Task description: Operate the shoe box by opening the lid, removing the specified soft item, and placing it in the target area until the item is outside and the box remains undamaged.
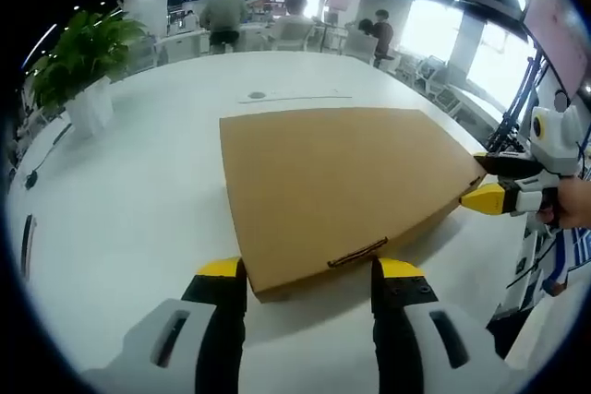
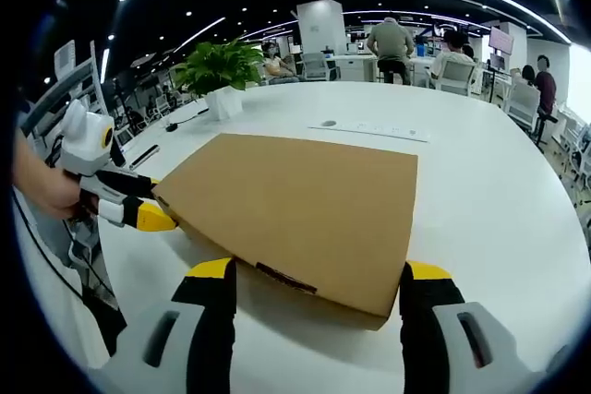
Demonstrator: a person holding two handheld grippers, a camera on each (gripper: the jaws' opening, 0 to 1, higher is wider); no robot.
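Flat brown cardboard shoe box (image 1: 342,186) lid not yet lifted; left gripper (image 1: 309,274) and right gripper (image 2: 319,279) released at its corners, item inside.

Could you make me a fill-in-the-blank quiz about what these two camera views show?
1. The flat brown cardboard shoe box rests on a round ___ table.
2. The box's lid is ___.
3. The left gripper and right gripper both have jaw tips coloured ___.
4. A white pot on the table holds a leafy ___ plant.

Missing words: white; closed; yellow; green
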